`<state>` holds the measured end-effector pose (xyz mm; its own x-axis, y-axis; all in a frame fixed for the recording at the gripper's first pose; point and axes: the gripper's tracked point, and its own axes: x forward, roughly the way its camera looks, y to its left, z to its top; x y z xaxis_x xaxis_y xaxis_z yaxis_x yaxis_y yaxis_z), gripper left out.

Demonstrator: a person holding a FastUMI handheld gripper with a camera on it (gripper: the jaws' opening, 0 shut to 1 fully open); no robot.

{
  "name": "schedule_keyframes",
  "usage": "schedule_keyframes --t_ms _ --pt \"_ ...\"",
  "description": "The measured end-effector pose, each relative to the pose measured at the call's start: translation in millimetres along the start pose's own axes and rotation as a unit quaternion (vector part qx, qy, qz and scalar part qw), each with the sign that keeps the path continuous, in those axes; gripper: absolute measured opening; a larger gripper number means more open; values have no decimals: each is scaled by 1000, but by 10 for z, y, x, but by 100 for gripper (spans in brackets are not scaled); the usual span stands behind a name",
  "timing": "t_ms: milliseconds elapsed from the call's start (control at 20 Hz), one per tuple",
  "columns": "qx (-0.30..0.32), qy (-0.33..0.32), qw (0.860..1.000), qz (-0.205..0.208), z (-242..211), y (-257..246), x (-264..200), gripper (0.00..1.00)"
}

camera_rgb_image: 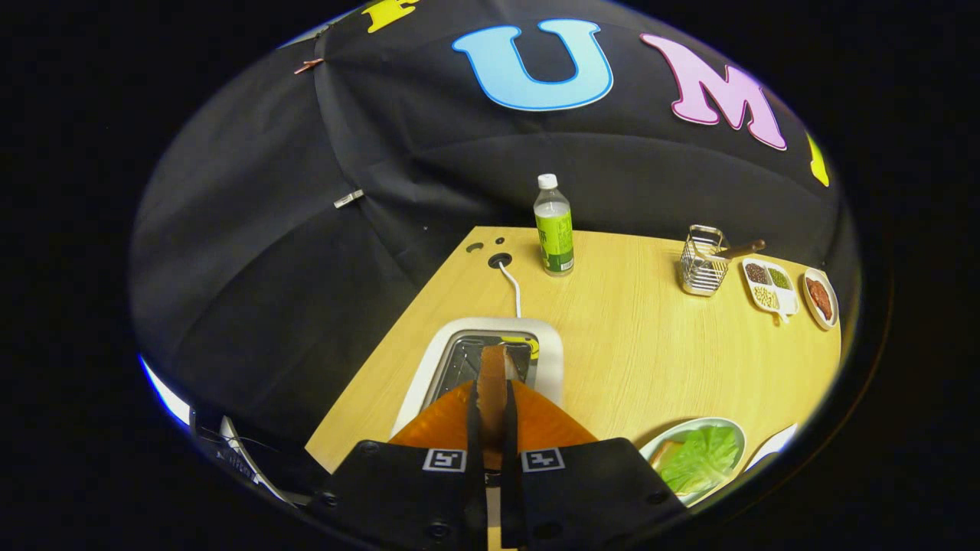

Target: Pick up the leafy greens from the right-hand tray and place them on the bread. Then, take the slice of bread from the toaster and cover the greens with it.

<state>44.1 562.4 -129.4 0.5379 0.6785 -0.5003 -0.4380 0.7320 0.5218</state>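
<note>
Because the greens already lie on the bread in the plate (729, 428), just to the right of the fingers, the step in hand looks to be the second one: bringing the toaster's slice over as the cover. In the gripper view, the hand-held gripper (491, 417) is closed on that slice of bread (491, 375), which stands edge-on and upright between the two fingers, likely held so because it came straight up out of the slot. Just beyond the fingers sits the toaster (436, 360) on the worktop (628, 337), its cord running back to a hole. The leafy greens (700, 459) spread over the bread (664, 453), ready for covering. Farther off stand a bottle (553, 229), a wire basket (703, 264) and two small dishes.
</note>
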Motion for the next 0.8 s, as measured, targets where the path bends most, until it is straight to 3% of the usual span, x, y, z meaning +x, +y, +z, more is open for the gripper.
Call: schedule_keyframes --t_ms 450,800 --pt "56 -115 991 37 817 -4 -934 11" --pt "93 -167 981 10 945 -723 -1656 11"
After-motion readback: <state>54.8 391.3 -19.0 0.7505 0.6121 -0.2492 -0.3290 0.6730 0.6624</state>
